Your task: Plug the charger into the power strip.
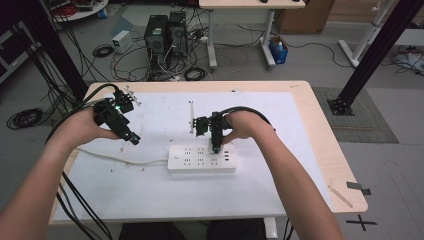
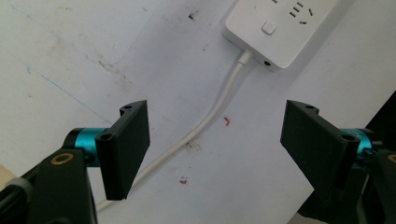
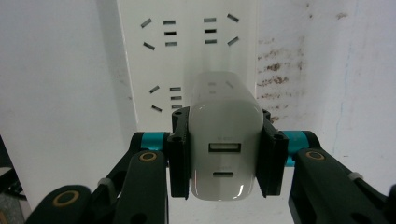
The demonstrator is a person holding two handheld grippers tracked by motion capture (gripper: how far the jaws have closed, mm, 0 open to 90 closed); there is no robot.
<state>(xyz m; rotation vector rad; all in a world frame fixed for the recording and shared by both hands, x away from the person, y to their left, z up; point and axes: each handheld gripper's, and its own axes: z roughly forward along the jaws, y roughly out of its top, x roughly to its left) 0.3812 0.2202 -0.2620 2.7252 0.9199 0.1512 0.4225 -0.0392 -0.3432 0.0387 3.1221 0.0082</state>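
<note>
Right tongs [image 3: 225,154] clamp the white USB charger [image 3: 224,140] over the power strip [image 3: 187,56], not yet plugged in; left tongs [image 2: 215,140] hang open.

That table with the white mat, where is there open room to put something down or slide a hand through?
The white mat is bare along its near edge, below the power strip, and along its far edge. It is bare too between the left gripper and the thin upright stick. The middle is crowded: the right gripper holds a charger over the strip.

A white USB charger [image 3: 224,154], clamped upright, stands over the white power strip [image 3: 187,60] sockets.
</note>
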